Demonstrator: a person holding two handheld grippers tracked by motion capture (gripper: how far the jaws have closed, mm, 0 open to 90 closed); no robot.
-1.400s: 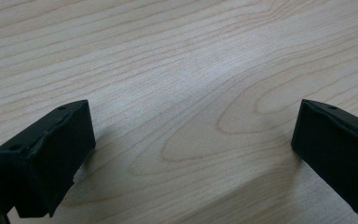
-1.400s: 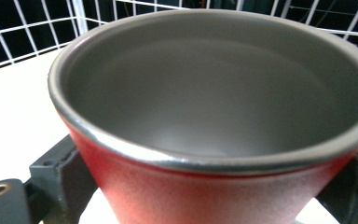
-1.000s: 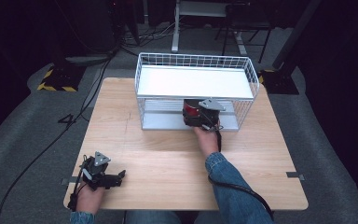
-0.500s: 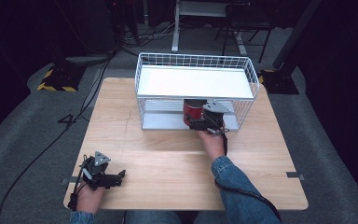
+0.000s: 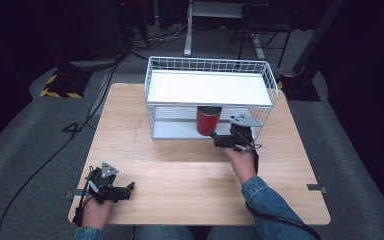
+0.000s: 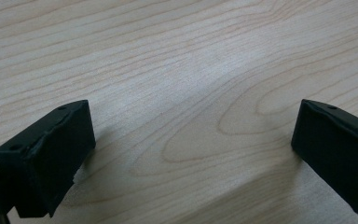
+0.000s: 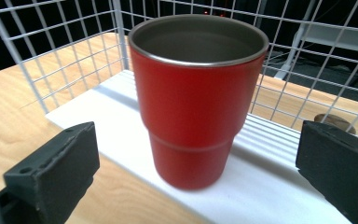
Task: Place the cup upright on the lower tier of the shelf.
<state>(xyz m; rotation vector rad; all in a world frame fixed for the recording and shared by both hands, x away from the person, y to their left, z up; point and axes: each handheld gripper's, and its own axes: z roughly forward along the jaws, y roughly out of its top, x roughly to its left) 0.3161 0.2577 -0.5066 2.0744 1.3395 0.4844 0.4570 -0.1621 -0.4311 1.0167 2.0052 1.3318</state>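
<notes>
Since the red cup point(image 7: 200, 100) stands upright on the lower white shelf point(image 7: 279, 186) of the wire rack point(image 5: 210, 100), near its front edge, and your right gripper point(image 5: 223, 139) is released just in front of it, draw straight back without brushing it. Your left gripper point(image 5: 122, 191) rests spread on the table point(image 5: 180, 175). A second ago the right gripper was right at the cup; now it's apart.

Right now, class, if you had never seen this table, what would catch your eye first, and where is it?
The red cup stands upright on the lower shelf of the white wire rack at the table's far side. The right gripper sits just in front of it, jaws wide apart. The left gripper rests open near the front-left corner.
</notes>
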